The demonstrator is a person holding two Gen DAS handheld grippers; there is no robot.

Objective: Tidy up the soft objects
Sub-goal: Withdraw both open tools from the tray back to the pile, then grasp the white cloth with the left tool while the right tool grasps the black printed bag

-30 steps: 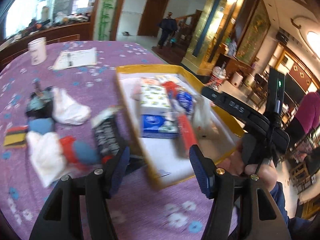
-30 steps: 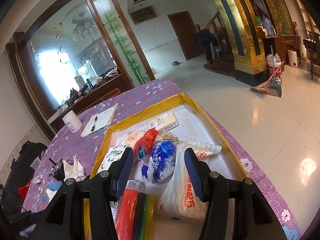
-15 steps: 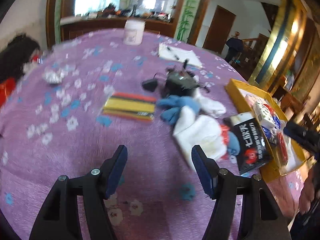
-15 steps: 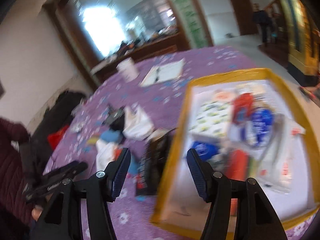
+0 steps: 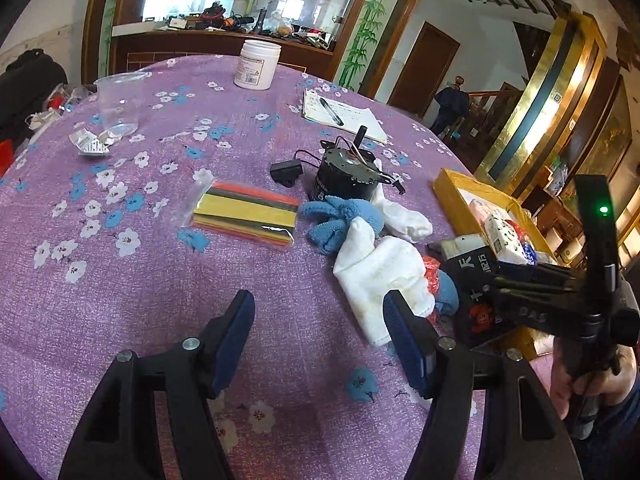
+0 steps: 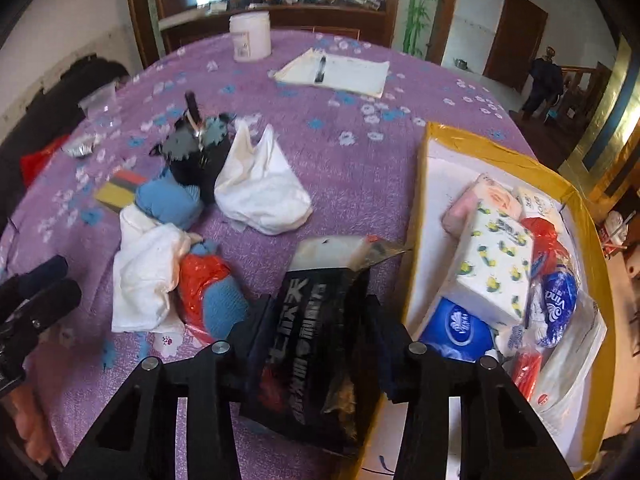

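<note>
My right gripper (image 6: 318, 320) is closing around a black printed packet (image 6: 316, 344) that lies against the left rim of the yellow tray (image 6: 416, 208); both pads touch its sides. The tray holds tissue packs (image 6: 496, 264) and plastic-wrapped goods. Left of the packet lie a white sock (image 6: 144, 272), a red and blue soft item (image 6: 212, 292), a blue sock (image 6: 168, 200) and a white cloth (image 6: 260, 188). My left gripper (image 5: 318, 320) hangs open over bare purple tablecloth, just left of the white sock (image 5: 380, 272), with nothing between its fingers.
A black motor with wires (image 5: 346, 178), a bag of coloured strips (image 5: 246, 216), a notepad with pen (image 5: 340, 114), a white jar (image 5: 258, 64) and a clear cup (image 5: 118, 100) sit farther back on the round table. A person stands in the far hallway (image 5: 452, 104).
The left gripper swung away from the tray to the cloth beside the socks. The right gripper left the tray, came down over the black packet and narrowed its jaws around it.
</note>
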